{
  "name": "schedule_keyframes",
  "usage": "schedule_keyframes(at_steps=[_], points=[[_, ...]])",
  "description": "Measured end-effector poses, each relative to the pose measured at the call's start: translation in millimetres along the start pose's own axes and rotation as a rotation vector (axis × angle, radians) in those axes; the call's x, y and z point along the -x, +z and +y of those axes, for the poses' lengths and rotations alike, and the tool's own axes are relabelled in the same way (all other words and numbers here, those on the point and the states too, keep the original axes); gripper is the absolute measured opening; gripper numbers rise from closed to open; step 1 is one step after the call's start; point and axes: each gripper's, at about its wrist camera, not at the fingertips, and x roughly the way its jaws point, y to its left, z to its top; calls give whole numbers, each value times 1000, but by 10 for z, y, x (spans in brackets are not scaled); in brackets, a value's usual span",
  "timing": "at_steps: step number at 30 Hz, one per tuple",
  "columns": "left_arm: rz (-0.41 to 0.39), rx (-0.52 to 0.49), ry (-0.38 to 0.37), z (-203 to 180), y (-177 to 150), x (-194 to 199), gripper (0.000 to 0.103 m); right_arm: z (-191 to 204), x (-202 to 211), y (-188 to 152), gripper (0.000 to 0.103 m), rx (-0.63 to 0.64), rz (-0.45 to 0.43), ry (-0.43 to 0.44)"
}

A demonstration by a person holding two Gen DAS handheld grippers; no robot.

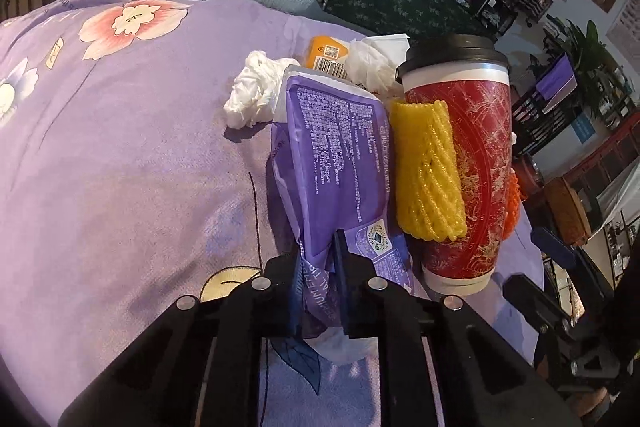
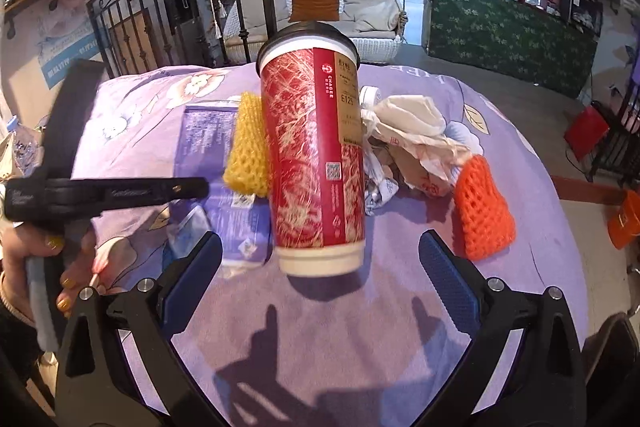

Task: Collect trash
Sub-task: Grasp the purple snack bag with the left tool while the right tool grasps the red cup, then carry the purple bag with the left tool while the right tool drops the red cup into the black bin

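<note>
On the purple flowered cloth (image 2: 400,307), the left gripper (image 1: 320,267) pinches the near end of the purple wrapper (image 1: 340,155), with crumpled tissue (image 1: 256,95) at its ten o'clock. A yellow foam net (image 2: 248,143) leans on the upright red cup (image 2: 316,163), lid on, contents hidden. At the cup's three o'clock lie crumpled paper (image 2: 408,131) and an orange foam net (image 2: 482,207). The right gripper (image 2: 320,287) gapes wide, holding nothing, before the cup.

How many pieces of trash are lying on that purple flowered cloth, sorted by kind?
Tall red paper cup with black lid: 1
Foam fruit nets, yellow and orange: 2
Purple plastic wrapper, pinched by the left gripper: 1
Orange snack packet: 1
Crumpled white paper wads: 2
Total: 7
</note>
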Motion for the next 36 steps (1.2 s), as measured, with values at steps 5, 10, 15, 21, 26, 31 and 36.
schedule_keyframes(at_steps=[5, 10, 15, 21, 26, 31, 36], points=[[-35, -18, 6, 15, -53, 102, 11, -58, -224, 237, 94, -9, 24, 12], [-62, -40, 15, 33, -58, 203, 10, -57, -451, 436, 88, -37, 57, 43], [-115, -65, 76, 63, -109, 325, 10, -29, -655, 537, 88, -61, 95, 70], [-135, -27, 86, 107, -209, 355, 10, 70, -851, 533, 74, -43, 116, 54], [-153, -12, 83, 81, -277, 416, 10, 109, -768, 468, 73, -27, 76, 22], [-204, -34, 92, -11, -314, 584, 10, 90, -508, 361, 73, -67, 32, 50], [-245, -60, 74, -134, -358, 727, 10, 56, -160, 219, 73, -108, -16, 65]])
